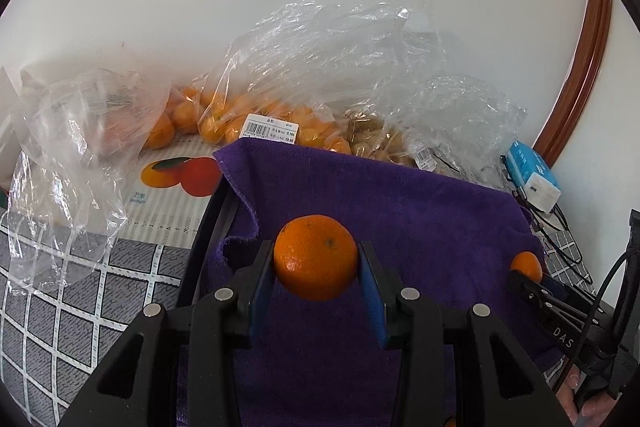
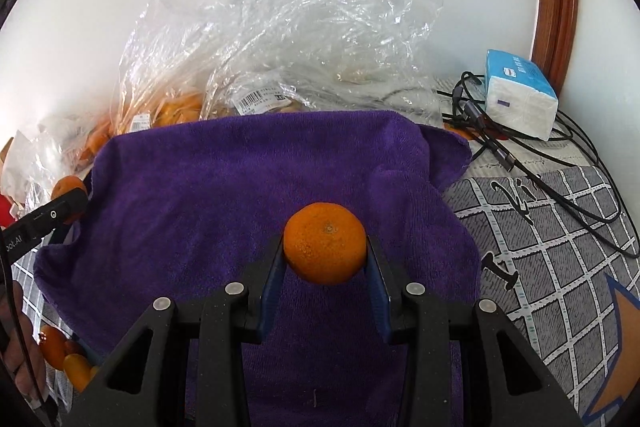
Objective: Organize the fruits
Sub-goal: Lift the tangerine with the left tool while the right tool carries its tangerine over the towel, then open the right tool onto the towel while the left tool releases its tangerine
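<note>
Purple towel point(image 2: 224, 195) before crinkled fruit bags point(image 2: 256, 59)

A home: patterned tablecloth point(image 2: 560, 227), grocery bags point(image 1: 320, 67), tissue pack point(image 2: 520, 99).

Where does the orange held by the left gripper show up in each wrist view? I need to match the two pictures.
Left wrist view: the left gripper's orange sits centre, low, clamped between the blue pads.
Right wrist view: the same orange peeks out at the far left edge, behind the left gripper's black finger.
Shared landmark: the purple towel.
</note>
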Available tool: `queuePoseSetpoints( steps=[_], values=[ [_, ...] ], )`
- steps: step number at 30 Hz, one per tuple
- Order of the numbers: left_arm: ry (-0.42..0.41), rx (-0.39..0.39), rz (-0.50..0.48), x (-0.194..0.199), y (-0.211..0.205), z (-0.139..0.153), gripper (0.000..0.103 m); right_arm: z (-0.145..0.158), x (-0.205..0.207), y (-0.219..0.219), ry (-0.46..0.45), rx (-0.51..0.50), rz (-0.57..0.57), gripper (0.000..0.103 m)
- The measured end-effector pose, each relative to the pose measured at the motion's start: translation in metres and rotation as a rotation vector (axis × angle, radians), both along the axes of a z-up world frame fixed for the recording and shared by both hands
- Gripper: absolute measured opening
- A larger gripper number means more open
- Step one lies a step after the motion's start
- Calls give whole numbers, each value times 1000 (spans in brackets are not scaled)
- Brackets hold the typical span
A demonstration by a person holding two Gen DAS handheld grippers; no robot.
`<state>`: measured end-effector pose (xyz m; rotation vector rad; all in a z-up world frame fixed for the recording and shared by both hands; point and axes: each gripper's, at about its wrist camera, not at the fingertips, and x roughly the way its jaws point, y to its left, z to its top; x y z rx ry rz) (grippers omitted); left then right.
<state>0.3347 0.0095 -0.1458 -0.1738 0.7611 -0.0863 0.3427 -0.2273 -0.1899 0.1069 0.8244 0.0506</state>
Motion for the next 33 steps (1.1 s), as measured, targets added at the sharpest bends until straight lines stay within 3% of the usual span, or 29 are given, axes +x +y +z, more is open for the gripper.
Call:
queuePoseSetpoints(
  steps=[14, 23, 31, 33],
  values=[
    [65, 46, -29, 1, -20, -12, 38, -7, 2, 1, 17, -42, -4, 39],
    [117, 34, -34, 2, -24, -22, 38, -8, -1, 5, 16, -62, 12, 40],
    [130, 51, -33, 2, -29, -25, 40, 6, -12, 7, -50, -78, 32, 73],
    [113, 55, -39, 0, -31, -22, 51, 11, -14, 7, -59, -99, 28, 75]
  ],
)
